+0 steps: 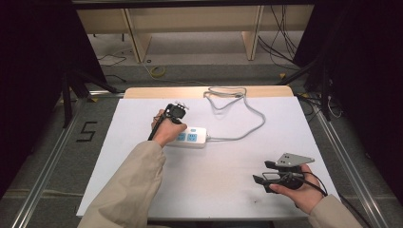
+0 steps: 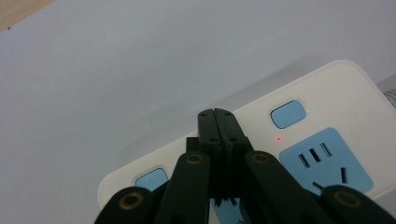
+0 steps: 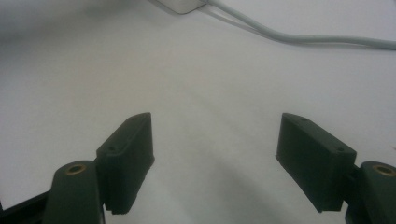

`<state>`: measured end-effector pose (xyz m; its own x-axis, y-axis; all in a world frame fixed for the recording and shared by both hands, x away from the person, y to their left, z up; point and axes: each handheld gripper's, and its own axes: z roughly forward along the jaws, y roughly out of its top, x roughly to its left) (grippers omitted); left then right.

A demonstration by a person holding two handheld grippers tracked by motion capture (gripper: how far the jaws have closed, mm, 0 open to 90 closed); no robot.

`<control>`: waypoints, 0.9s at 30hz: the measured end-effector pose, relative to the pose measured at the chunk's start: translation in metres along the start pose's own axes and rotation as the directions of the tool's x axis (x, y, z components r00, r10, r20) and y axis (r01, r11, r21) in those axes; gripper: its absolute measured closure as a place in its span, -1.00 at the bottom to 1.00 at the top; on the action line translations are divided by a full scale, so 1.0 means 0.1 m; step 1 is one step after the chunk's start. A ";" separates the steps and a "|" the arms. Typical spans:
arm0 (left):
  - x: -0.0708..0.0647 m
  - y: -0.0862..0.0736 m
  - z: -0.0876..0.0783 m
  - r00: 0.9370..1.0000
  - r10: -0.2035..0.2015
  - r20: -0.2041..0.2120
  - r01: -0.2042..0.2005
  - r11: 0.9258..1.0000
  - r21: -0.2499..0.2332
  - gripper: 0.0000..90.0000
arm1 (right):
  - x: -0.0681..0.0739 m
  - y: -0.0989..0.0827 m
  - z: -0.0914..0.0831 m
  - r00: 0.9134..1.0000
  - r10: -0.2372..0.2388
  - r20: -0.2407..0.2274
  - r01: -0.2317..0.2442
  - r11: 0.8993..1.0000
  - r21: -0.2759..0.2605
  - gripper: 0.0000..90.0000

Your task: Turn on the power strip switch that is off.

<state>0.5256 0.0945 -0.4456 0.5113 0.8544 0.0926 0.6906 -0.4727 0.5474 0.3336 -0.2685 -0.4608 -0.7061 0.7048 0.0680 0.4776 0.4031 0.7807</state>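
Note:
A white power strip [image 1: 196, 137] with light-blue sockets and buttons lies near the middle of the white table. My left gripper [image 1: 177, 114] is held over its left end. In the left gripper view the jaws are pressed together with nothing between them, my left gripper [image 2: 215, 113] pointing down at the power strip [image 2: 327, 88] between two blue buttons [image 2: 288, 114]; a small red light [image 2: 279, 138] glows beside the near socket. My right gripper [image 1: 262, 172] rests at the front right of the table, and my right gripper [image 3: 215, 140] stands wide open over bare table.
The strip's grey cable [image 1: 247, 118] loops toward the table's far edge, and the cable [image 3: 299, 37] crosses the top of the right gripper view. A wooden strip [image 1: 209, 91] borders the back of the white table [image 1: 214, 190]. Shelving and loose cables lie on the floor beyond.

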 end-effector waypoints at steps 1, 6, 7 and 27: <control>-0.01 0.00 0.00 1.000 0.006 -0.005 -0.006 1.000 0.003 1.00 | 0.00 0.00 0.00 1.000 0.000 0.000 0.000 1.000 0.000 -0.39; -0.03 0.02 0.01 0.999 0.025 -0.023 -0.025 1.000 0.013 1.00 | 0.00 0.00 0.00 1.000 0.001 -0.001 -0.001 1.000 0.000 -0.39; -0.03 0.02 0.01 0.999 0.025 -0.022 -0.025 1.000 0.014 1.00 | 0.00 0.00 0.00 1.000 0.001 -0.001 -0.001 1.000 0.000 -0.39; -0.05 0.02 0.02 0.999 0.016 -0.037 -0.015 1.000 0.015 1.00 | 0.00 0.00 0.00 1.000 0.002 -0.001 -0.002 1.000 0.000 -0.39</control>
<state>0.5254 0.0887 -0.4461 0.5028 0.8543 0.1319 0.6902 -0.4887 0.5337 0.3337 -0.2683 -0.4609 -0.7053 0.7054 0.0703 0.4793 0.4014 0.7805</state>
